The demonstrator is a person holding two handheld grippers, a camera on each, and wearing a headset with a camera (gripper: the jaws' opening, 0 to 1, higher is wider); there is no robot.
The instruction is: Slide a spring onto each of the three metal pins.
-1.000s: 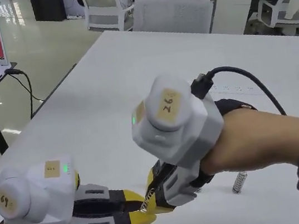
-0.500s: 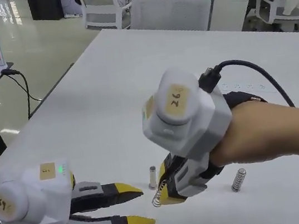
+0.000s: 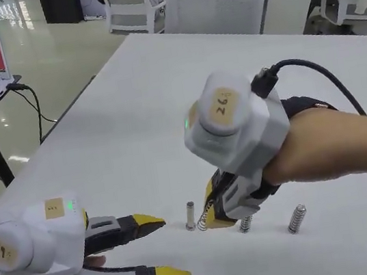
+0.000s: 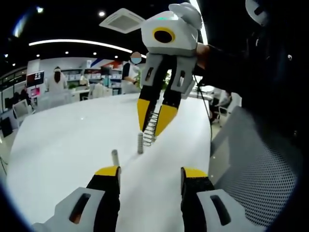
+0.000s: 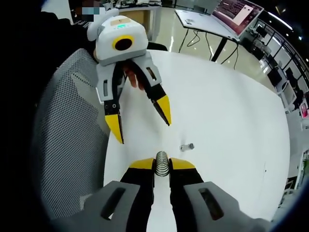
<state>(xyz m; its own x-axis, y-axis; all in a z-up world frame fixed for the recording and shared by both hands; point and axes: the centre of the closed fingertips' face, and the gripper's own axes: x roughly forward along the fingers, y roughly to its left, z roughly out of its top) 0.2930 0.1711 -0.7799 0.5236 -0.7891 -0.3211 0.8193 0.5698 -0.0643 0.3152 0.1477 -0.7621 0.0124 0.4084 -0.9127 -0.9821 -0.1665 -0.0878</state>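
Since a second ago the two grippers have come apart. The left gripper (image 3: 172, 247) has drawn back from the spot where both sets of tips met, and its jaws now stand wide with nothing between them. We see the right gripper (image 3: 213, 217) pinched narrow on the loose spring (image 3: 205, 215), which hangs tilted just beside the bare pin (image 3: 190, 216) and is not yet over it.

We judge the task well along. Farther right an upright spring (image 3: 296, 219) already stands on the table, presumably over its pin. A second coil (image 3: 246, 223), half hidden behind the right gripper, looks seated the same way, though we cannot be sure. That would leave only this last spring to be threaded down onto the bare pin.

Pins and springs stand straight on the white table (image 3: 132, 117), not in any tray.
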